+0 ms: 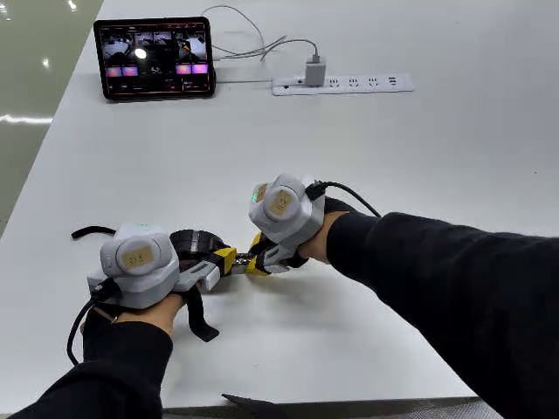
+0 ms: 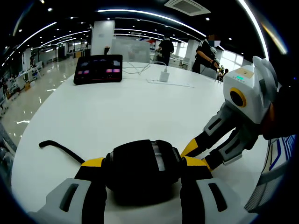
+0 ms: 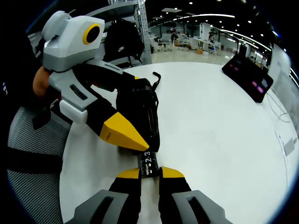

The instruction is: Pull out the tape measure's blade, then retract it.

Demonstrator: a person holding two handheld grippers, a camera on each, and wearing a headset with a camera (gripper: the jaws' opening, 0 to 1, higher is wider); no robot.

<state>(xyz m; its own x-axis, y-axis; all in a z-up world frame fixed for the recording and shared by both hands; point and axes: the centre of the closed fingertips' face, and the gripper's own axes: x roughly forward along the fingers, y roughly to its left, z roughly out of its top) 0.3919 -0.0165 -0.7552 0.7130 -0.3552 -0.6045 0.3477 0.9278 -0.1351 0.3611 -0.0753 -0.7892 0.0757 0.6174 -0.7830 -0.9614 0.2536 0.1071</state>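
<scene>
A black tape measure [image 1: 194, 244] rests on the white table [image 1: 367, 175], and my left gripper [image 1: 220, 260] is shut on its body. In the left gripper view the case [image 2: 142, 170] sits squeezed between the yellow-tipped jaws of my left gripper [image 2: 144, 163]. My right gripper [image 1: 255, 264] meets it tip to tip from the right. Its jaws are shut on the blade [image 3: 147, 163], of which a short length with printed numbers shows. In the right gripper view my right gripper [image 3: 149, 173] pinches that blade just short of the case [image 3: 138, 112].
The tape's black wrist strap [image 1: 92, 231] trails left on the table, with another strap end [image 1: 199, 321] near the front edge. At the back stand a lit tablet [image 1: 155, 58] and a white power strip [image 1: 345, 85] with a charger [image 1: 314, 70] and cables.
</scene>
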